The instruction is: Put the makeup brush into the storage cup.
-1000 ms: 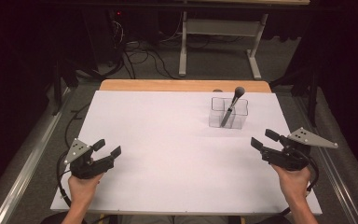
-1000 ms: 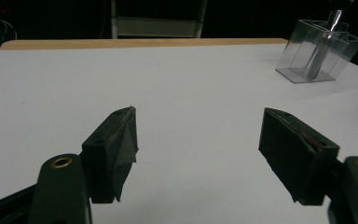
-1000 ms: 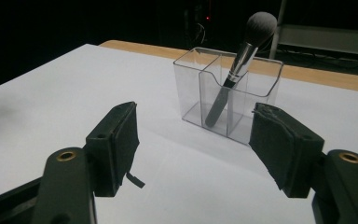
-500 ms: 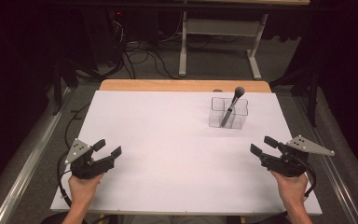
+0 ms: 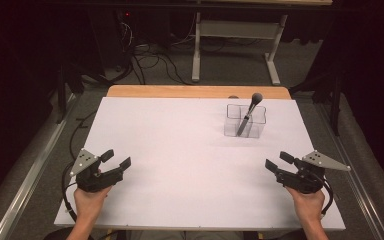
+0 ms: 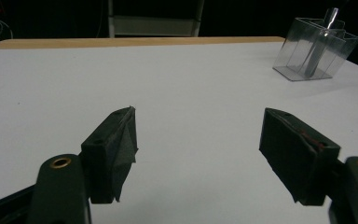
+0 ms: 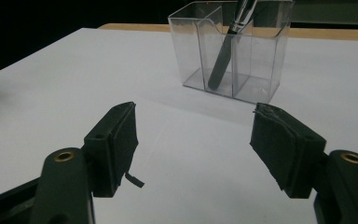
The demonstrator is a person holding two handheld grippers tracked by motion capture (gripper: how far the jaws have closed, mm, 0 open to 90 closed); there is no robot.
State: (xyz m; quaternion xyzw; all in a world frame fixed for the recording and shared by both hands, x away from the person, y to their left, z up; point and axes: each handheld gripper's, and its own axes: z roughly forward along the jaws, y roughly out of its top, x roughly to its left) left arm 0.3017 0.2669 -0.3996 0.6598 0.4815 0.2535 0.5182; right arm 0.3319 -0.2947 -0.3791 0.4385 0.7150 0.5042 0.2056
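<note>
A clear plastic organizer with compartments stands at the back right of the white table. A makeup brush leans inside it, head up. My left gripper rests open near the front left edge, nothing between its fingers. My right gripper is open near the front right edge, pointing toward the organizer from well short of it, and holds nothing.
The white sheet covers a wooden tabletop that shows at the far edge. Beyond it are table legs and cables on the floor. A metal rail runs along the left side.
My right gripper has drifted slightly down and toward the front edge. The left gripper and the organizer have stayed put.
</note>
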